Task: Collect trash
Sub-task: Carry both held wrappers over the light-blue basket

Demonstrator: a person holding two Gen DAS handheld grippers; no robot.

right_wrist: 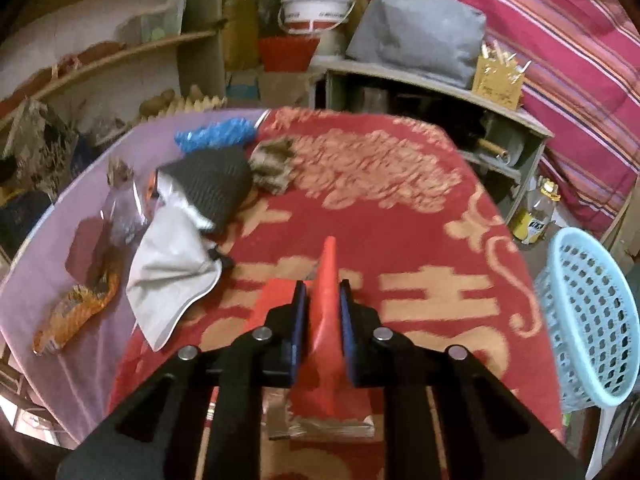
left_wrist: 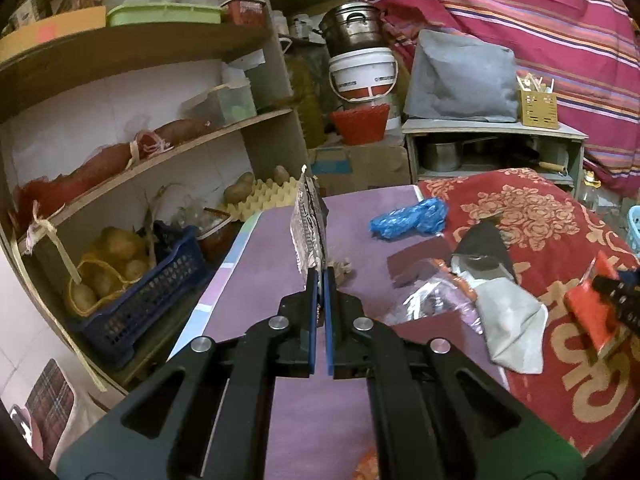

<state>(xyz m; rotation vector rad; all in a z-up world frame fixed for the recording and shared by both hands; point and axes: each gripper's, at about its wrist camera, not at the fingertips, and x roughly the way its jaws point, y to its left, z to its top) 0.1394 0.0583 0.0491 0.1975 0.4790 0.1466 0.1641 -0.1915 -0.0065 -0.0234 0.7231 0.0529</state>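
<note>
At lower centre of the left wrist view, the left gripper (left_wrist: 320, 276) has its blue pads pressed together on the bottom edge of a silvery wrapper (left_wrist: 309, 222), which stands upright above the fingertips, over the purple cloth (left_wrist: 276, 264). To the right on that cloth lie a blue bag (left_wrist: 410, 218), a dark red sheet (left_wrist: 420, 266) and a clear crumpled wrapper (left_wrist: 436, 302). Further right, on the red patterned cloth (left_wrist: 552, 220), rest a dark knitted piece (left_wrist: 486, 250) and a grey rag (left_wrist: 514, 322) that touch each other. At the right edge the right gripper (left_wrist: 618, 294) comes in, blurred, with a red packet (left_wrist: 590, 306) at its tip. Shelves (left_wrist: 160, 148) fill the left side, with a blue crate (left_wrist: 160, 296) of potatoes at lower left and a white bucket (left_wrist: 364, 76) at upper centre.

Low in the right wrist view, the right gripper (right_wrist: 323, 290) is clamped on the red packet (right_wrist: 326, 300), which sticks up between the pads and hangs down behind them, above the red patterned cloth (right_wrist: 400, 208). Left of it lie the grey rag (right_wrist: 172, 272), the dark knitted piece (right_wrist: 212, 184), the clear crumpled wrapper (right_wrist: 124, 216) and an orange wrapper (right_wrist: 76, 312) at far left on the purple cloth (right_wrist: 40, 280). The blue bag (right_wrist: 216, 134) lies at upper left. A pale blue basket (right_wrist: 592, 320) stands at the right edge, beside the table.
</note>
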